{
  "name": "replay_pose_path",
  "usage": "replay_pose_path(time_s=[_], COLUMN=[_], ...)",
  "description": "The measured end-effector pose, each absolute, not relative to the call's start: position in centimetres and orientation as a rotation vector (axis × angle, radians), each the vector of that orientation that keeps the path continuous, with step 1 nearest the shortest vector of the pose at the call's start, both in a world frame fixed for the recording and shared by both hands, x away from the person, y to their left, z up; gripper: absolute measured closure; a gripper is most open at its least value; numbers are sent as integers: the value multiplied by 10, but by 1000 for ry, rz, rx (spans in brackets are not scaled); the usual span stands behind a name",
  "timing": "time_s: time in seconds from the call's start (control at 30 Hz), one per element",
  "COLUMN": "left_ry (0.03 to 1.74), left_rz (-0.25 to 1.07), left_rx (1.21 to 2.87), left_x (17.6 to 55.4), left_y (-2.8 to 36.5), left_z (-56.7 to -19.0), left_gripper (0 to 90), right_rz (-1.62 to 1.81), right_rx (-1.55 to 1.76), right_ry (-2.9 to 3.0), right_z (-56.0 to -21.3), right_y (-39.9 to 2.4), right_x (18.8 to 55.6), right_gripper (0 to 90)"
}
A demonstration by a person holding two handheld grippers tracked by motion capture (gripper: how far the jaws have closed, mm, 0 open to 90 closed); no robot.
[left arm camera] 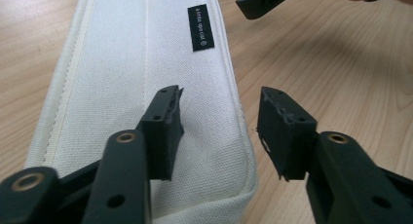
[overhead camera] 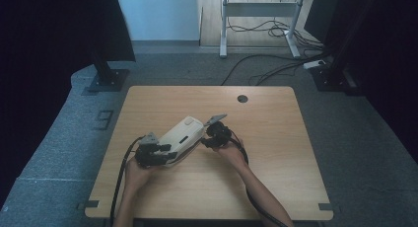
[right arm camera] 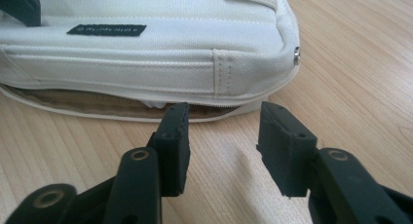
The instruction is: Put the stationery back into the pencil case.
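Two grippers flank white pouch (overhead camera: 181, 136) on desk (overhead camera: 266, 138): left gripper (left arm camera: 220, 131) jaws apart over pouch corner, right gripper (right arm camera: 223, 146) jaws apart, gripping nothing, beside zipper edge.

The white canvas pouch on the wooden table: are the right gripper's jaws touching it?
Apart. In the right gripper view the open right gripper sits short of the white canvas pouch, bare wood showing between its jaws.
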State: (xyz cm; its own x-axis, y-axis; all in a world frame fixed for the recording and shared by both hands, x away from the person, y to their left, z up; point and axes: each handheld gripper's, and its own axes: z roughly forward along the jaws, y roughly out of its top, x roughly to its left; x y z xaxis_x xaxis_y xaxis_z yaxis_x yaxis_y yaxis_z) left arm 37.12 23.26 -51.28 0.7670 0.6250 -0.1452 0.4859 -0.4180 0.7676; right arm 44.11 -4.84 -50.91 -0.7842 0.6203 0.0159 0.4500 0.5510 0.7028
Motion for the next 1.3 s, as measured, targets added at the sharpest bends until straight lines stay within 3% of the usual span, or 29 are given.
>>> replay_pose_path(time_s=[0.53,0.8,1.13,1.3], left_ry=[873,897,891,896], left_rz=[260,296,329,349], left_rx=[2008,2045,2050,2028], left_x=[365,360,354,352], left_y=[245,250,259,268], left_z=[-494,-490,-490,-489], left_gripper=[229,154,109,68], right_rz=[1079,1101,1121,1115], right_rx=[906,857,854,859], right_ry=[2581,2594,2561,2536], right_z=[-508,-498,-487,-486], right_y=[-56,-58,-74,-91], right_x=[436,427,414,408], right_gripper=[370,296,135,123])
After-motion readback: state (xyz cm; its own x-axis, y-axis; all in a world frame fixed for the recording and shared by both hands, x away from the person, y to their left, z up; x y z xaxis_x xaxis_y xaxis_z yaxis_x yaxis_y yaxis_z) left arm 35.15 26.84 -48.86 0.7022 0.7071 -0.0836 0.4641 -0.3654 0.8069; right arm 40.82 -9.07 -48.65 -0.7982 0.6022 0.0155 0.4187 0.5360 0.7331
